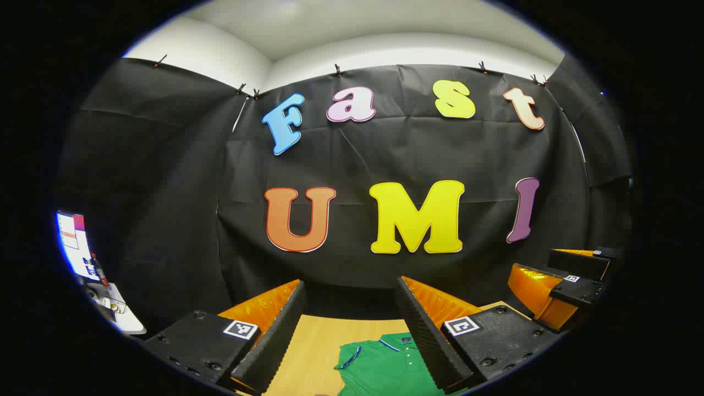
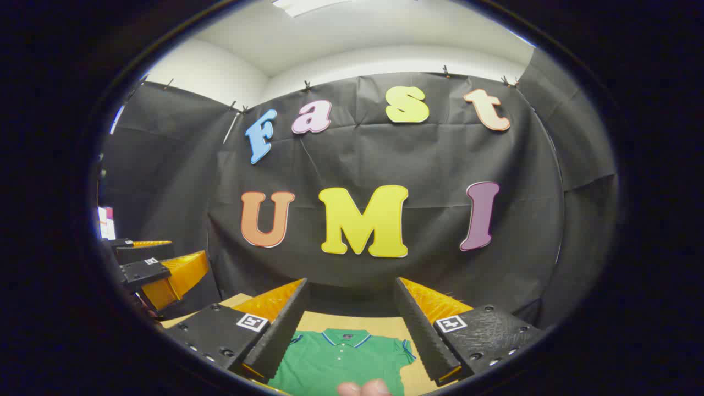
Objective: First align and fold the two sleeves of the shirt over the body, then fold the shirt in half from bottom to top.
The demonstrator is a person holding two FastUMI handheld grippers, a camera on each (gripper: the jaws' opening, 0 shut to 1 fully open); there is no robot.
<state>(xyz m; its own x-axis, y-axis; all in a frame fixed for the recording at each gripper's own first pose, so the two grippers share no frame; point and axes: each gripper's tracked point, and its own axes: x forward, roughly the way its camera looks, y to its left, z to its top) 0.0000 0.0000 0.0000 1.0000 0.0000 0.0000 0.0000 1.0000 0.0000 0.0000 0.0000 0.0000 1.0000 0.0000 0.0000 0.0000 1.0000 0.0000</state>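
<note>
**Green polo shirt flat on the table, both grippers held above it**

The shirt (image 2: 341, 360) is a bright green polo with a soft knit look; its collar is edged with a thin pale-and-dark stripe, and a short placket with small light buttons runs down from the neck; it lies flat on the wooden table (image 1: 316, 344), collar toward the black cloth wall (image 2: 385, 159); in the right gripper view both short sleeves spread out to the sides, the cuffs trimmed with the same stripe (the lower part of the shirt is cut off at the picture's edge).

The left gripper (image 1: 350, 316) is spread wide with nothing between its fingers; their inner faces are ribbed and wedge-shaped, and square printed markers sit on the blocky bases; the right gripper (image 2: 350, 313) is likewise spread wide and holds nothing; both hang above the shirt, apart from it.

The table has a pale, smooth wood grain; the wall cloth is matte and creased, clipped along its top edge; fingertips (image 2: 364, 388) of a hand show at the bottom of the right gripper view.
</note>
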